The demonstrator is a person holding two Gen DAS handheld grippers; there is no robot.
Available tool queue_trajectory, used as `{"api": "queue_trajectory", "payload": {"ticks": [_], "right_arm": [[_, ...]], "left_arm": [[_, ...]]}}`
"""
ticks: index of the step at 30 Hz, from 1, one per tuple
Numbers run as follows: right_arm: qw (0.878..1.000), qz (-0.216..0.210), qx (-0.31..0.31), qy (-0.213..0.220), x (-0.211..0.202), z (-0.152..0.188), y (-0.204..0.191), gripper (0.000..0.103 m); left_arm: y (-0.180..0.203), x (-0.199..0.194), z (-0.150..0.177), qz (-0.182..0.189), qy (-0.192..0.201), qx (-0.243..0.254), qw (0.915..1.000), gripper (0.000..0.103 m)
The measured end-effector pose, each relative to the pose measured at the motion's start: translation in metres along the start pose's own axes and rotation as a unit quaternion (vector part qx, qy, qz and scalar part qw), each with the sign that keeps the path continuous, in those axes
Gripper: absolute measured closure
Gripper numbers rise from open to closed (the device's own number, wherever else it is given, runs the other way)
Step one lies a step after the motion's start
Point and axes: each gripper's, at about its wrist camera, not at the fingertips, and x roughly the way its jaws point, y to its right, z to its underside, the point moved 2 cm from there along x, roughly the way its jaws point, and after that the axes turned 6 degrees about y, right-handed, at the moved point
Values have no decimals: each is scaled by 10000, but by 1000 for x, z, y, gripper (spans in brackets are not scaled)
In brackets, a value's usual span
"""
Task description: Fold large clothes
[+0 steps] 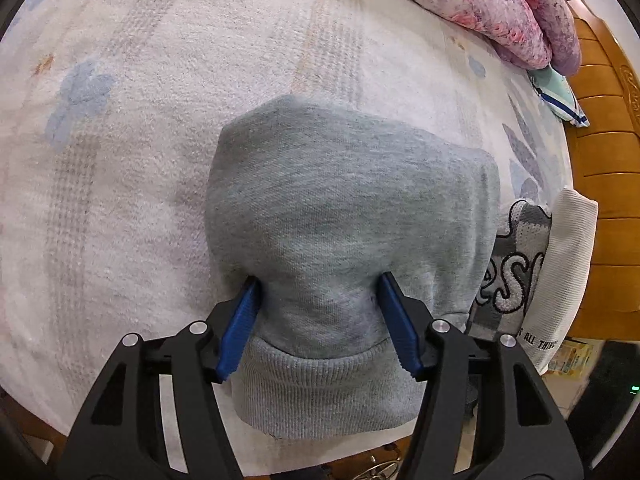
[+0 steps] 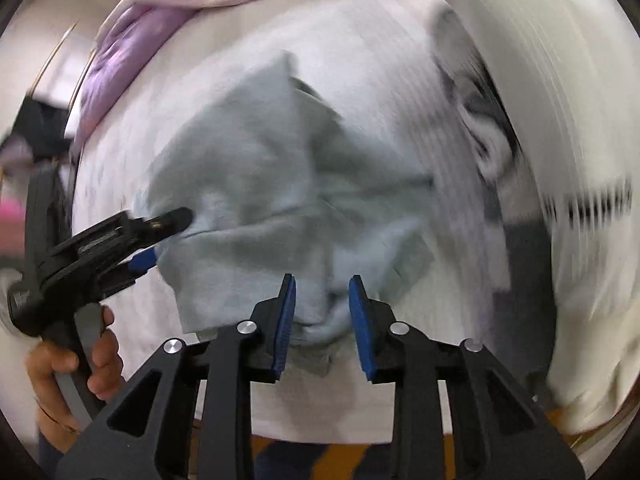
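Observation:
A grey sweatshirt [image 1: 344,208] lies folded on a white bed cover [image 1: 140,160]. My left gripper [image 1: 316,284] has its blue pads on both sides of a bunched part of the sweatshirt just above its ribbed hem [image 1: 324,392], pinching the cloth. In the blurred right wrist view the sweatshirt [image 2: 248,184] lies crumpled, and my right gripper [image 2: 322,284] has its jaws partly apart around a fold of the grey cloth. The left gripper [image 2: 160,236] shows at the left, held by a hand [image 2: 72,364], at the sweatshirt's left edge.
A folded white and grey lettered garment [image 1: 536,276] lies right of the sweatshirt. A pink floral quilt [image 1: 488,4] lies at the far right. A wooden headboard [image 1: 608,184] borders the bed on the right. The bed's near edge runs just under the grippers.

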Motion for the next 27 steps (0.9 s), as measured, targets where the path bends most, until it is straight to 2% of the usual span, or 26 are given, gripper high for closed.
{"api": "queue_trajectory", "payload": {"ticks": [4,5,9,10,12,16,19,21,24,27], "right_arm": [[9995,1,-325,32,26,-16,-14,82],[9992,123,-366,-113,41,-16,-11,82],[9979,105,-57,-629,94,-10,18,86],[9978,112,-97,-645,98,-11,20,86],[9974,125,-64,-700,100,-13,21,86],[9971,100,9,-749,107,-20,14,86],[9972,67,76,-741,110,-26,14,86],[9975,73,65,-702,109,-25,14,86],[9978,67,83,-652,109,-23,15,86],[9980,55,73,-633,110,-18,16,86]], "left_arm": [[5,0,-2,-92,-35,53,9999,44],[6,1,-3,-97,-42,53,9999,43],[8,3,-3,-38,-127,80,9999,41],[9,2,-2,4,-138,114,9998,39],[9,-6,2,188,-71,12,9998,27],[-14,-25,21,646,6,-606,9961,20],[-36,-26,43,571,-93,-798,9951,19],[-45,-17,55,416,-294,-900,9946,19],[-44,6,66,591,-479,-929,9928,18],[-43,23,64,685,-492,-1042,9910,10]]}}
